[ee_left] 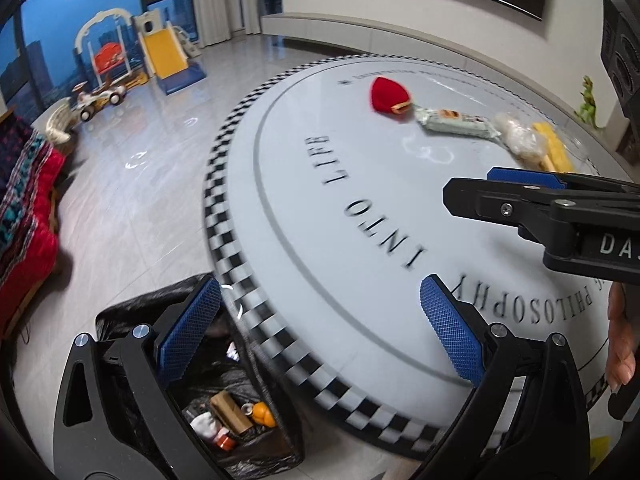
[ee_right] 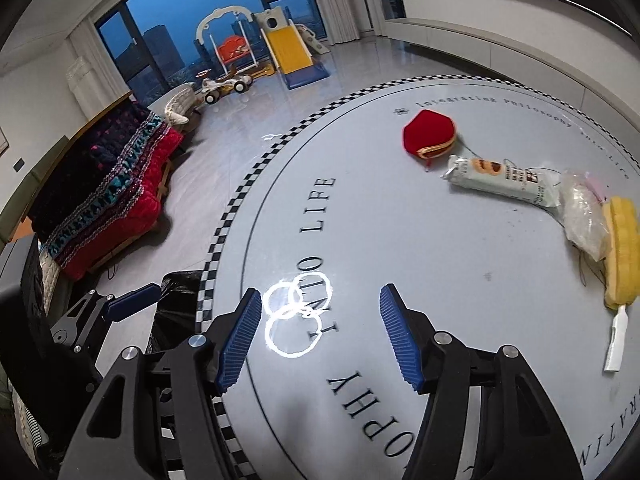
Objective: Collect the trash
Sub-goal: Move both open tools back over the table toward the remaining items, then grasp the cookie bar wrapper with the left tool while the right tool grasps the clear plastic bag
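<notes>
A round grey table (ee_left: 360, 240) (ee_right: 400, 280) carries a row of items: a red pouch (ee_left: 388, 94) (ee_right: 428, 132), a pale green biscuit packet (ee_left: 456, 124) (ee_right: 500, 180), a crumpled clear plastic bag (ee_left: 518, 136) (ee_right: 580, 216) and a yellow sponge-like piece (ee_left: 554, 146) (ee_right: 622, 252) with a white stick. My left gripper (ee_left: 320, 332) is open and empty over the table's near edge, above a black trash bag (ee_left: 224, 420) (ee_right: 176, 300) with rubbish in it. My right gripper (ee_right: 320, 340) is open and empty over the table; in the left wrist view it shows side-on (ee_left: 472, 188).
A sofa with a red and dark blanket (ee_right: 104, 200) (ee_left: 24, 208) stands left of the table. A toy slide (ee_right: 288, 48), swing and ride-on car (ee_left: 100, 100) stand by the window. A green dinosaur toy (ee_left: 588, 100) stands beyond the table's far right.
</notes>
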### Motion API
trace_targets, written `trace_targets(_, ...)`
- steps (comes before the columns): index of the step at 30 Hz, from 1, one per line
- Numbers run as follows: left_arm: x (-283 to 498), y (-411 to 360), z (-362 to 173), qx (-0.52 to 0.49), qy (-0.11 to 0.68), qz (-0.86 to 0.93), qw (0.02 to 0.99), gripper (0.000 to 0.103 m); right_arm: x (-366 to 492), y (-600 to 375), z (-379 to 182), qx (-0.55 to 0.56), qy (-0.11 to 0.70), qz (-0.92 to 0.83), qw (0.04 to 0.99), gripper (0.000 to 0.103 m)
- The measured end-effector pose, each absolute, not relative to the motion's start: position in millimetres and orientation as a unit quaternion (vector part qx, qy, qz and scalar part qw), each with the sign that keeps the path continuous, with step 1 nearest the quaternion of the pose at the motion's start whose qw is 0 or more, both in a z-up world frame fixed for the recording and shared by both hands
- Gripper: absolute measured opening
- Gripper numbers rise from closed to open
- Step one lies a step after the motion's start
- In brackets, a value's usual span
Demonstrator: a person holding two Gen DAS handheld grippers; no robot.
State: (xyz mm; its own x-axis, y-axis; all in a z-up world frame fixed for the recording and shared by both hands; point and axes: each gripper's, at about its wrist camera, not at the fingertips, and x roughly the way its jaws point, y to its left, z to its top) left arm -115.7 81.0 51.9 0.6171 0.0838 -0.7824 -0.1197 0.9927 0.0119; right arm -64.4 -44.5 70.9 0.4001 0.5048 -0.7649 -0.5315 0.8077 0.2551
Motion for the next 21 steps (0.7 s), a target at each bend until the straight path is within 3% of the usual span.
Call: trace_targets(21,27,-21,56,0.044,0.436,-0.083,0.895,0.097,49,-168,78,0.029,0.447,0.183,0.875,0.066)
